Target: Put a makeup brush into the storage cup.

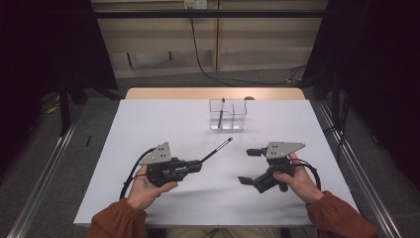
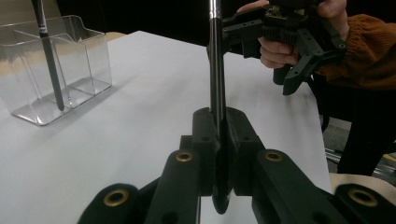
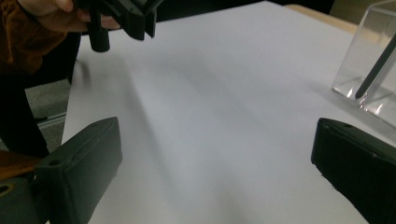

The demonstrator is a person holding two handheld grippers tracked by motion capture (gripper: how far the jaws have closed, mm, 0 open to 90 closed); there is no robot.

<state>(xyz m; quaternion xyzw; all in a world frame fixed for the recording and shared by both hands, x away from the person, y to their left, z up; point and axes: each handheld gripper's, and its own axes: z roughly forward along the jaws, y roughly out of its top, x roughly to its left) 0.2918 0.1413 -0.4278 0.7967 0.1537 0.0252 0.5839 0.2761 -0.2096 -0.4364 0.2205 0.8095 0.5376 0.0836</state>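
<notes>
My left gripper (image 1: 199,163) (image 2: 218,128) is shut on a slim black pen (image 1: 218,150) (image 2: 215,70). The pen sticks out past the jaws, up and to the right above the white table (image 1: 163,124), its pale tip toward a clear two-compartment holder (image 1: 228,115) (image 2: 88,60) (image 3: 373,51). A second black pen (image 1: 220,112) (image 2: 49,65) (image 3: 376,70) leans in the holder's left compartment. My right gripper (image 1: 250,166) (image 3: 215,158) hovers over the table at the right, jaws wide open with nothing between them.
The holder stands near the table's far edge, in the middle. Beyond the table lie a floor with a cable (image 1: 208,69) and metal rails (image 1: 44,168) on both sides. The person's orange sleeves (image 1: 119,220) come in at the near edge.
</notes>
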